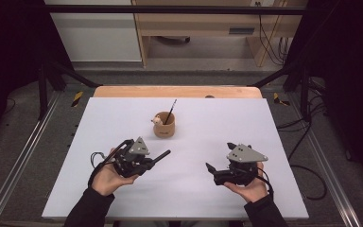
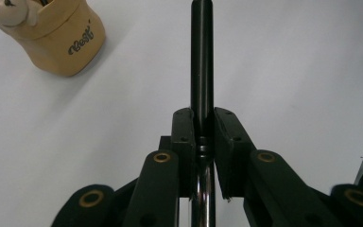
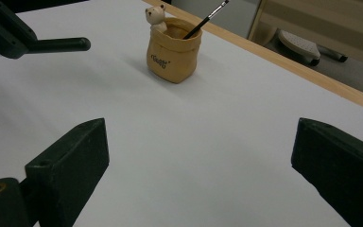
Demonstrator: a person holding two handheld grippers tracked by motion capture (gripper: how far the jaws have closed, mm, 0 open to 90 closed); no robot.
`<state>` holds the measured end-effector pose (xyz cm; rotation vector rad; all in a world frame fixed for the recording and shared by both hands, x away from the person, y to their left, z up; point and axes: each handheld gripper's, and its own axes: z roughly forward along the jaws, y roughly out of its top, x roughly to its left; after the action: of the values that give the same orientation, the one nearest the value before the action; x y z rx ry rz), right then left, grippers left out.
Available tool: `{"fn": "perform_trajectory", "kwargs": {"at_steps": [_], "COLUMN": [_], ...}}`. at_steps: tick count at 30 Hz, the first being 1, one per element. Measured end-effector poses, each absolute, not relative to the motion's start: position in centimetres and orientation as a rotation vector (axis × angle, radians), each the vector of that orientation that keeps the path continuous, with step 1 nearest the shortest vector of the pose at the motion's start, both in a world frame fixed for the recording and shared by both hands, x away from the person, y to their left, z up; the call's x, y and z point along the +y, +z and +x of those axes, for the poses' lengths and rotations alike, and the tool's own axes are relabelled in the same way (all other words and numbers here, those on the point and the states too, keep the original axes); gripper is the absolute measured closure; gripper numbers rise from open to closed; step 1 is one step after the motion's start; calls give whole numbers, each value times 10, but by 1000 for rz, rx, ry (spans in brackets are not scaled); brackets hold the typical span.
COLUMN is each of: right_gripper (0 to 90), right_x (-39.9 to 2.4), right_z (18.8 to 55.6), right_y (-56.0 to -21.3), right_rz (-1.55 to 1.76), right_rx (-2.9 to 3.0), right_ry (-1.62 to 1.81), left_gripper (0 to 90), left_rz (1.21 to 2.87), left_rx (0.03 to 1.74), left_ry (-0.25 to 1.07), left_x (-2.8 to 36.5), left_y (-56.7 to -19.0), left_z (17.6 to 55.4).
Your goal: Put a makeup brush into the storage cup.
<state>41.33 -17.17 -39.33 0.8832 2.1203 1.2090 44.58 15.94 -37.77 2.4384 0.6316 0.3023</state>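
Left gripper [image 1: 158, 157] angled up-right, jaws clamping black pen [image 2: 202, 71].

White rectangular table top [image 1: 123, 189] with wooden far edge; pale wooden furniture [image 1: 194, 28] and black cables [image 1: 274, 42] beyond.

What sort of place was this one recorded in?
Probably a lab or workshop recording station: a white-topped table inside a dark metal frame, loose cables on the floor, a wooden desk behind.
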Motion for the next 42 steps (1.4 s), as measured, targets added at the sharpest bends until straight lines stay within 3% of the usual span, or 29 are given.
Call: {"fn": "perform_trajectory", "kwargs": {"at_steps": [42], "right_gripper": [83], "right_x": [-124], "right_z": [412], "right_y": [-365], "right_rz": [549], "right_rx": [2383], "right_ry": [934], "left_gripper": [789], "left_rz": [2497], "left_rx": [456], "left_ry": [182], "left_x": [134], "left_y": [-366], "left_z": [444]}}
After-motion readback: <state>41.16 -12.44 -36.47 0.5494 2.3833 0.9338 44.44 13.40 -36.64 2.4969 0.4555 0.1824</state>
